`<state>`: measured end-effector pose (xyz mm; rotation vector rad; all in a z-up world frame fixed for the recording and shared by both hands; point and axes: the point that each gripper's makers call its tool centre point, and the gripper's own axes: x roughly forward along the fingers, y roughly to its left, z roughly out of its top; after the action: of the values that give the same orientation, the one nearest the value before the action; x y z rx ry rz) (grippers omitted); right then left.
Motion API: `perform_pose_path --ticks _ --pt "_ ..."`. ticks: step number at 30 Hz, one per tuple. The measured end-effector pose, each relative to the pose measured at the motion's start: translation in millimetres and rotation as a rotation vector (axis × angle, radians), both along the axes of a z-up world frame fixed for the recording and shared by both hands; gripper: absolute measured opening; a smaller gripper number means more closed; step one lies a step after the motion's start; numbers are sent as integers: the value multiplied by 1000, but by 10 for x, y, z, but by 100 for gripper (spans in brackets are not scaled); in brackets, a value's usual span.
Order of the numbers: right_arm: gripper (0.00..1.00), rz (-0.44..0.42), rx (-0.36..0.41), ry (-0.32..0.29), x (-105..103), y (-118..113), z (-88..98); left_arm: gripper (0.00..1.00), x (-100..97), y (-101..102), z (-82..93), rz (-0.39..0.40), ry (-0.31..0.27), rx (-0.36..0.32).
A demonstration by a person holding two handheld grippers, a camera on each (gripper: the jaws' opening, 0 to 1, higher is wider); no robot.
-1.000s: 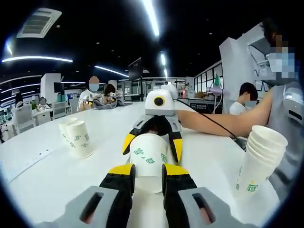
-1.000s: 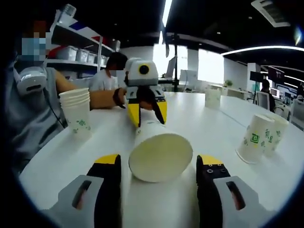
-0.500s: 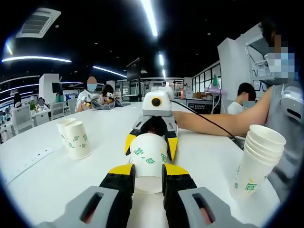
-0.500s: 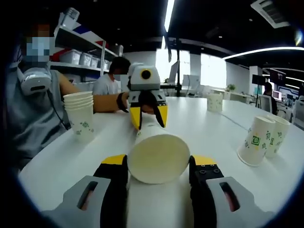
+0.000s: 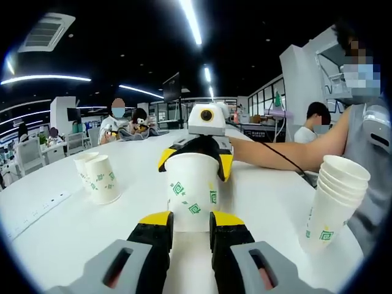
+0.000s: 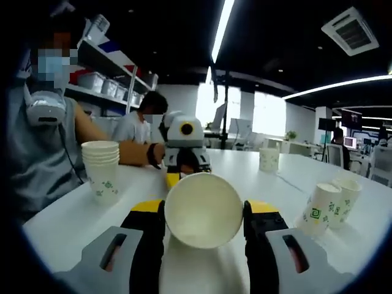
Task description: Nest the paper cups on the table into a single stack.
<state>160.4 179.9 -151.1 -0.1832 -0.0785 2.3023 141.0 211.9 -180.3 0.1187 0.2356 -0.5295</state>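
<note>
The paper cup [image 5: 192, 191] lies on its side in the air between the two grippers, clear of the table [image 5: 67, 226]. In the left gripper view, the left gripper [image 5: 191, 222] clamps the cup's narrow base end, one yellow-tipped finger [image 5: 155, 220] on each side. Beyond the cup's wide end, the right gripper [image 5: 196, 160] closes over the rim from the far side. In the right gripper view, the right gripper [image 6: 204, 211] pinches the cup [image 6: 204, 209] at the rim, the open mouth sitting between its fingers [image 6: 147, 208] and facing the camera. Both grippers therefore grip the same cup.

The step in hand appears to be a handover or re-grip before nesting. To do it well:

1. Release one gripper only, and only once the other's hold is secure. Opening both drops the cup.
2. Keep pressure on the rim light. The thin paper wall probably deforms easily, and an ovalled mouth will not seat cleanly.
3. Carry the cup base first toward the stack of cups [image 5: 331, 202], which stands to the right of the left gripper's fingers, near the person's arm [image 5: 282, 156].
4. Align the cup's axis with the stack's before lowering.

The two loose cups [image 5: 98, 177] stand to the left of the left gripper's fingers, well apart from the stack. They remain to be nested.
</note>
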Motion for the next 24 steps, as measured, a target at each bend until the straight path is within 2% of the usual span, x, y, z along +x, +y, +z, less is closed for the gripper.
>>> perform_pose_path --ticks 12,14,24 --pt "51 -15 61 -33 -230 75 87 25 39 54 -104 -6 34 14" --pt "45 -15 72 -53 -266 79 91 25 21 21 -112 -8 37 13" --pt "48 0 51 -60 -297 71 43 25 -60 -128 -121 -8 39 18"
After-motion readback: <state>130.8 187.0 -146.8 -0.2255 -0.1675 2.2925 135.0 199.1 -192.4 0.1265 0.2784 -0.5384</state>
